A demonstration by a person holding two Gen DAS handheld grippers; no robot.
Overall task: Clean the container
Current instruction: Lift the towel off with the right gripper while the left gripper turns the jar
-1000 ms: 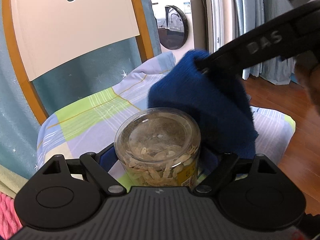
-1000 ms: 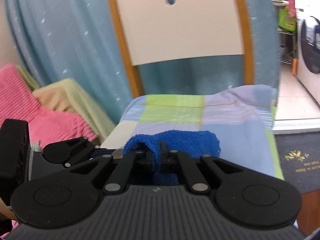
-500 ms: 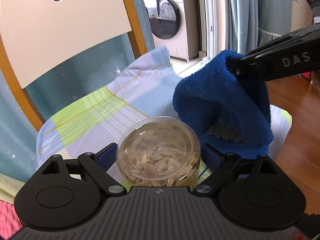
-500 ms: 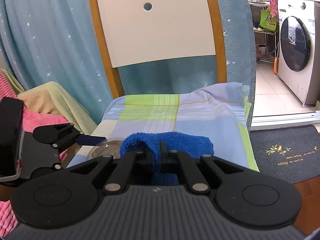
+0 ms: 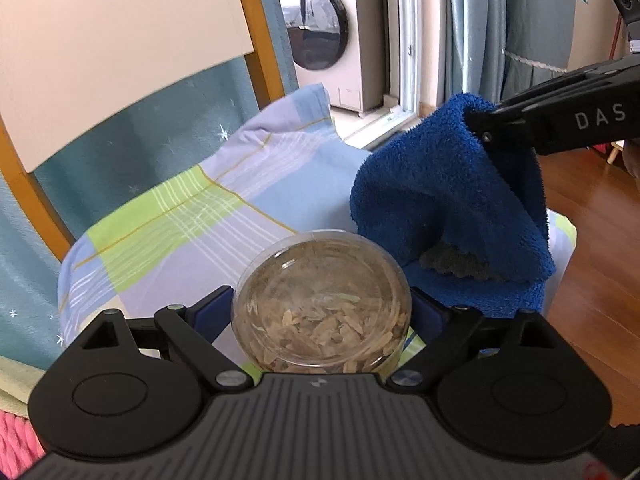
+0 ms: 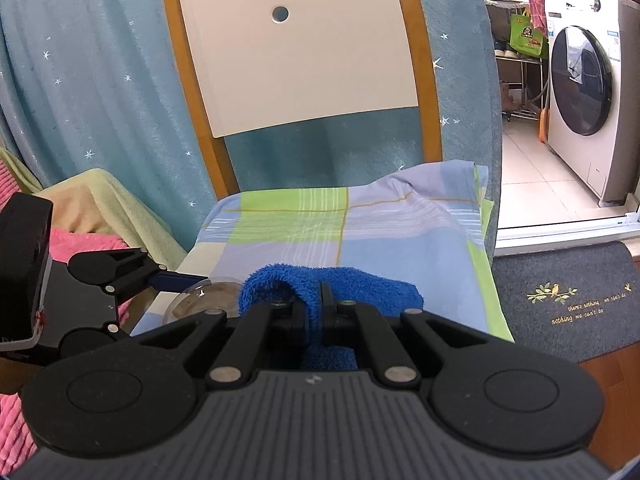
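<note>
- My left gripper (image 5: 322, 312) is clamped on the jar (image 5: 321, 304), one blue pad pressing each side of its clear wall. I hold it this way so it cannot turn or slide while the other hand wipes.
- The jar is lifted just in front of the chair (image 6: 296, 48), over the near edge of the checked cloth (image 6: 360, 232) that covers the seat. Its flat clear lid faces my left camera, and pale dried slivers lie inside.
- I judge the lid is presented like this to give the towel an open face to work on.
- My right gripper (image 6: 316, 304) has its fingers closed tight on a fold of the blue towel (image 5: 452, 200). The rest hangs loose below the tips, which gives me a soft pad to rub with.
- Seen from the left, the towel hangs just to the right of the jar and a little behind it. I cannot tell whether its lower edge brushes the jar's wall; the lid itself is bare.
- From the right camera I see only a sliver of the jar, left of the towel fold, with the left gripper's fingers reaching in from the side.
- My guess is that the wipe calls for bringing the hanging part across the lid, then round the wall.
- One risk: the wall is smooth plastic, so a hard sideways rub could twist the jar in my left pads.
</note>
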